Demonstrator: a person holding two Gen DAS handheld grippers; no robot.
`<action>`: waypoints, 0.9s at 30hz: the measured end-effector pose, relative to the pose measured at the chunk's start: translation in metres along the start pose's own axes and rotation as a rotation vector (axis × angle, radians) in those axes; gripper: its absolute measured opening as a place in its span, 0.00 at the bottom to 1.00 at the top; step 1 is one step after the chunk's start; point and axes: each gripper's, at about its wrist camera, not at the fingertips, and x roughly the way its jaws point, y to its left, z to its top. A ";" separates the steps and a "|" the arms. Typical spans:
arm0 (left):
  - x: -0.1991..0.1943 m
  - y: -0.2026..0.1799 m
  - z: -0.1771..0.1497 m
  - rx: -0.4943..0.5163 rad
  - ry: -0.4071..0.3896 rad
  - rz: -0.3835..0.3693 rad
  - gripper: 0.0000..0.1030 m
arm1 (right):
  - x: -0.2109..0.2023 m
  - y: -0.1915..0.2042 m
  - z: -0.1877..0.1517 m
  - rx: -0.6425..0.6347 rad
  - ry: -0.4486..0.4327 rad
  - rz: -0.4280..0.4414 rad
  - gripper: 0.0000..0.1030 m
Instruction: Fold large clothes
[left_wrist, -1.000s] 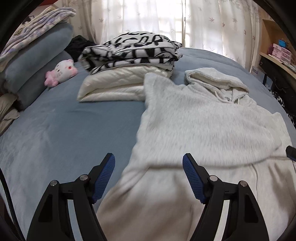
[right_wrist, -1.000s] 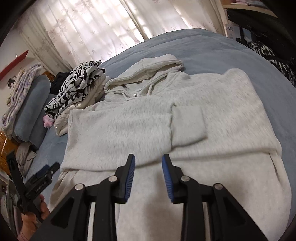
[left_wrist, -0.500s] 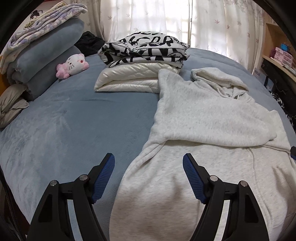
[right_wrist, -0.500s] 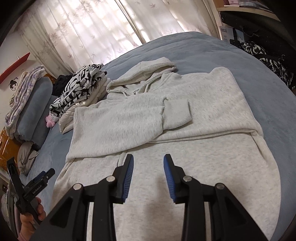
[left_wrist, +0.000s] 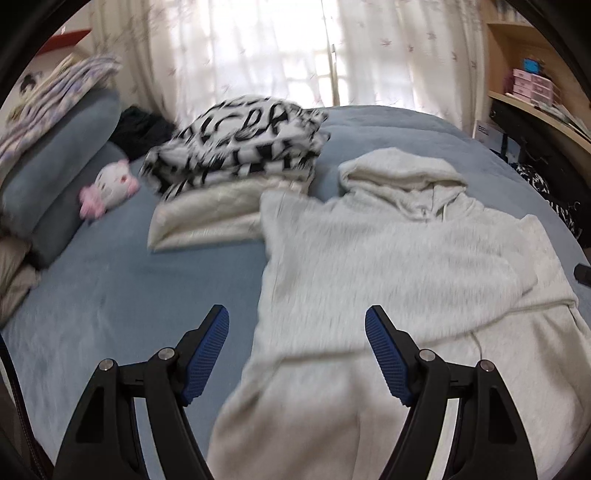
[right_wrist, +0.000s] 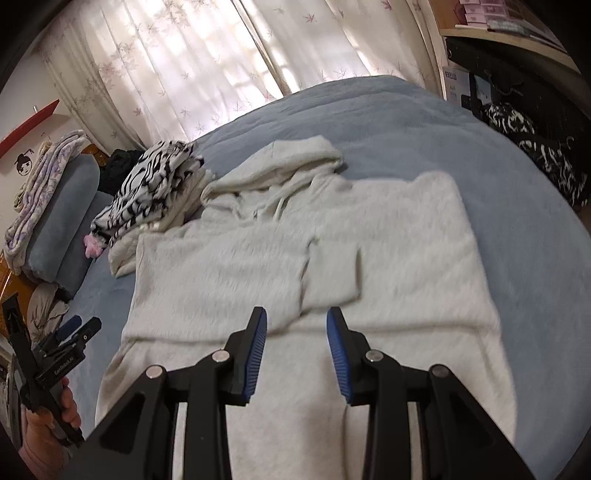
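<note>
Grippers first, nearest the lenses: left gripper (left_wrist: 297, 350) w/ jaws spread wide, nothing between the blue pads (left_wrist: 207, 354), hovering over the left edge of the grey hoodie (left_wrist: 388, 258). Right gripper (right_wrist: 296, 350) has jaws part-way apart, a clear gap, nothing pinched; it hangs above the hoodie's lower body. In the right wrist view the left gripper also shows at 8 o'clock, w/ the person's hand (right_wrist: 40, 435) round its handle.

Hoodie lies flat on the blue bedspread (left_wrist: 122, 295), filling the centre and 4 o'clock of the left view. One sleeve (right_wrist: 258, 266) is folded across the chest, cuff near the middle. Hood (left_wrist: 399, 177) points away, toward 1 o'clock, drawstrings (right_wrist: 280, 201) loose below it.

Farther, at 11 o'clock: cream padded garment (left_wrist: 207, 218), folded, touching the hoodie's shoulder, w/ a black-and-white patterned garment (left_wrist: 243, 144) stacked on top. Pink-and-white plush toy (left_wrist: 107, 188) sits at 9 o'clock beside blue-grey pillows (left_wrist: 55, 166). Sheer curtains (left_wrist: 295, 51) close off the back.
</note>
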 end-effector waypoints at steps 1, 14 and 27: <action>0.004 -0.002 0.012 0.010 -0.005 -0.004 0.73 | 0.000 -0.002 0.007 0.000 -0.002 0.000 0.33; 0.075 -0.037 0.183 0.046 -0.019 -0.085 0.73 | 0.014 -0.019 0.156 -0.058 -0.042 -0.005 0.33; 0.224 -0.142 0.275 0.089 0.108 -0.087 0.58 | 0.163 -0.008 0.253 0.011 0.023 0.059 0.36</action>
